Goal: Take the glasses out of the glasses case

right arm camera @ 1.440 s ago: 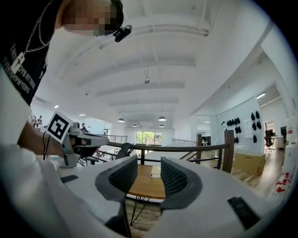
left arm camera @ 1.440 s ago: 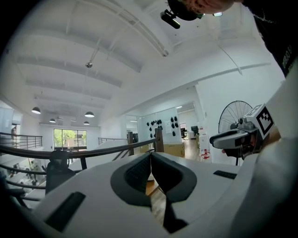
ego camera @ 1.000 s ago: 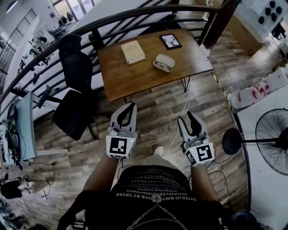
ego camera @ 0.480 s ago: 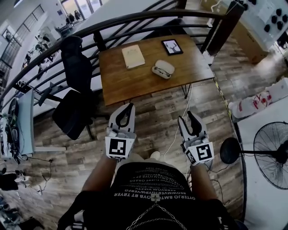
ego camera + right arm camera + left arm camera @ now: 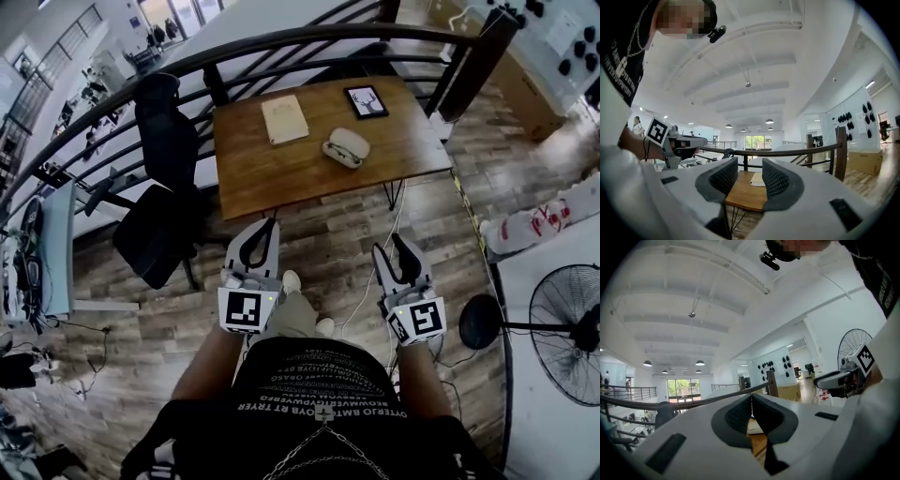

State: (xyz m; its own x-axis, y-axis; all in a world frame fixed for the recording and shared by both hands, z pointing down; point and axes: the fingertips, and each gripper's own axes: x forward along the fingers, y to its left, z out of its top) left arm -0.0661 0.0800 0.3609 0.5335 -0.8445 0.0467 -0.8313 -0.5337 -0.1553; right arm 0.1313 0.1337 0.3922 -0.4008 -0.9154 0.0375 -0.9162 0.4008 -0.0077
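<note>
- Head view: the case (image 5: 345, 147) lies on the wooden worktop (image 5: 272, 178), right of centre, apparently open; the glasses are too small to make out
- A pale booklet (image 5: 284, 118) lies left of the case and a tablet (image 5: 366, 100) behind it, all three apart from one another
- Both claws are held over the floor, near the person's body and well short of the worktop; the left claw (image 5: 270, 223) and the right claw (image 5: 391, 246) point toward it
- Only the head view shows the case; it also shows a chair (image 5: 155, 220) left of the worktop, a fan (image 5: 567, 333) at far right and a curved railing (image 5: 281, 42) behind
- Left gripper view: the left claw (image 5: 751, 397) is pressed together at the tips, nothing in it; a sliver of worktop and booklet shows through the gap below the tips
- Right gripper view: the right claw (image 5: 749, 163) is spread and empty; worktop and booklet (image 5: 758, 179) show between its jaws, the railing beyond
</note>
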